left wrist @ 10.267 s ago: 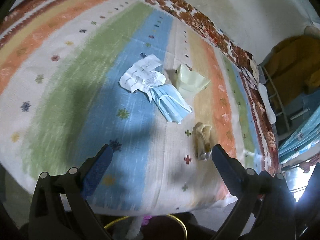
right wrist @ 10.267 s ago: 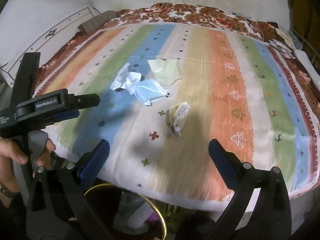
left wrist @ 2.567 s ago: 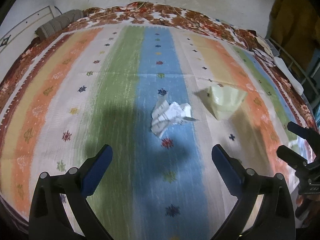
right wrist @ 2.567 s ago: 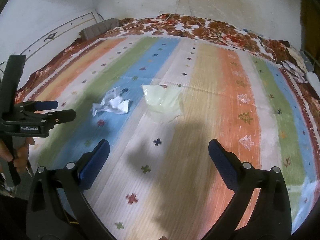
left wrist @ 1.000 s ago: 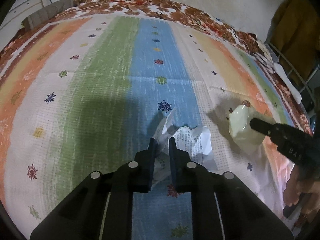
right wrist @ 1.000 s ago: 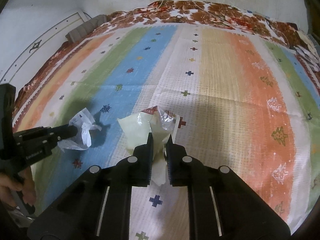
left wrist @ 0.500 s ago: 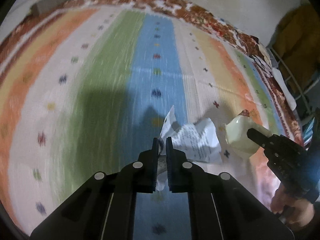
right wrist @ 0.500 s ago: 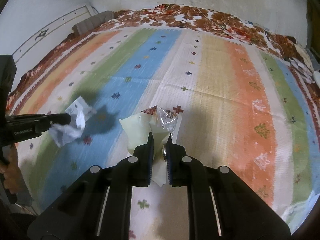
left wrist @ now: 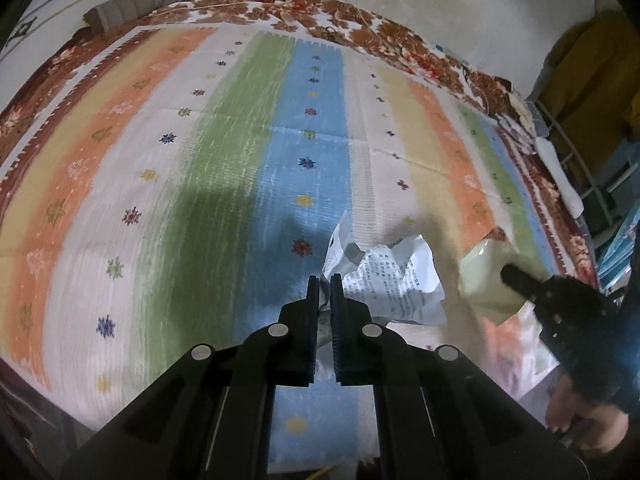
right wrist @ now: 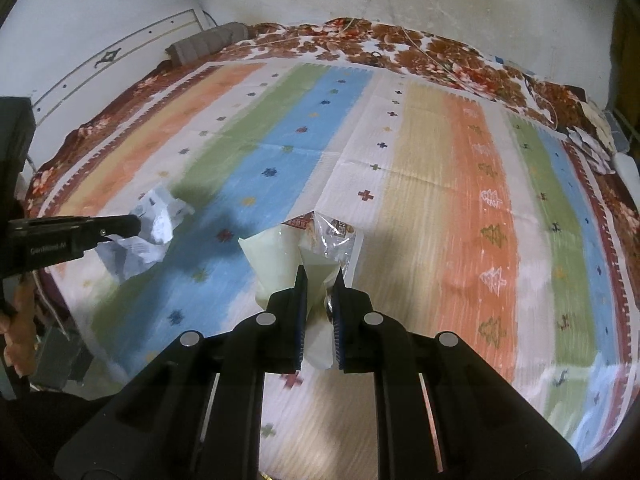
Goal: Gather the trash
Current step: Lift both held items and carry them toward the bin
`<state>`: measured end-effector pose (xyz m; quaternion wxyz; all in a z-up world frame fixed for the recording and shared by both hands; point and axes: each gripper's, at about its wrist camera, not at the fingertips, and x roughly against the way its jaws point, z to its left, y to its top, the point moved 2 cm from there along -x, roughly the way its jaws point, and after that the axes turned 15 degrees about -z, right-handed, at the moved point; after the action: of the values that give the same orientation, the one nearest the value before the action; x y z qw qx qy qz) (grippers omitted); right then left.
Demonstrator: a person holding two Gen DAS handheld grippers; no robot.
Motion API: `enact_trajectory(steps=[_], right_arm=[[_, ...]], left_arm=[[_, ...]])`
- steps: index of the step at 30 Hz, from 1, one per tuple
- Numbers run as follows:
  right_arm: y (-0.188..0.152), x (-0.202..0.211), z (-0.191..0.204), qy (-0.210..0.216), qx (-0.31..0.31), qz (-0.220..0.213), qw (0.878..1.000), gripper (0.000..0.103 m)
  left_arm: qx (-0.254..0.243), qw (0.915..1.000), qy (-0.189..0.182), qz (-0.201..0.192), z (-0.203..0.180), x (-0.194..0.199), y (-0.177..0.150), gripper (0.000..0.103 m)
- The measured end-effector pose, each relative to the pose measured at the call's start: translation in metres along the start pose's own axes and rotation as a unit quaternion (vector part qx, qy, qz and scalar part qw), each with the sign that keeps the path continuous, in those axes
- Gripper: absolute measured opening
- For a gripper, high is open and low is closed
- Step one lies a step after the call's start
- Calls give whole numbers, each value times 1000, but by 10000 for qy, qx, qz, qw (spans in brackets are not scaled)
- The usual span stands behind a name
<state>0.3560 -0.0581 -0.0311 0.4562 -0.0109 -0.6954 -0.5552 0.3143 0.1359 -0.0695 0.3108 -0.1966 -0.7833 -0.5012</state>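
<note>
My left gripper (left wrist: 325,280) is shut on a crumpled white printed paper (left wrist: 392,280), which hangs off its tips above the striped bedspread (left wrist: 224,168). My right gripper (right wrist: 320,274) is shut on a pale yellow plastic wrapper (right wrist: 276,264) with a clear crinkled end, also lifted off the cloth. In the left wrist view the right gripper (left wrist: 508,272) shows at the right edge with the wrapper (left wrist: 480,276) at its tip. In the right wrist view the left gripper (right wrist: 134,224) reaches in from the left with the paper (right wrist: 156,232).
A flowered brown blanket (right wrist: 400,52) borders the bedspread at the far side. A grey rolled cloth (right wrist: 208,44) lies at the far left corner by the wall. A metal rack (left wrist: 576,168) with clothes stands to the right of the bed.
Both grippers have risen and drawn back toward the near edge of the bed, carrying the paper and the wrapper off the cloth. Both stay shut on their loads.
</note>
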Motion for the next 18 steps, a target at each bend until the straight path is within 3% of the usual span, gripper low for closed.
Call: enact_trajectory(steps=[18], right_arm=[[-14, 81, 18, 149, -131, -147, 9997, 10]], left_arm=[[-104, 9993, -209, -294, -32, 79, -20, 5]])
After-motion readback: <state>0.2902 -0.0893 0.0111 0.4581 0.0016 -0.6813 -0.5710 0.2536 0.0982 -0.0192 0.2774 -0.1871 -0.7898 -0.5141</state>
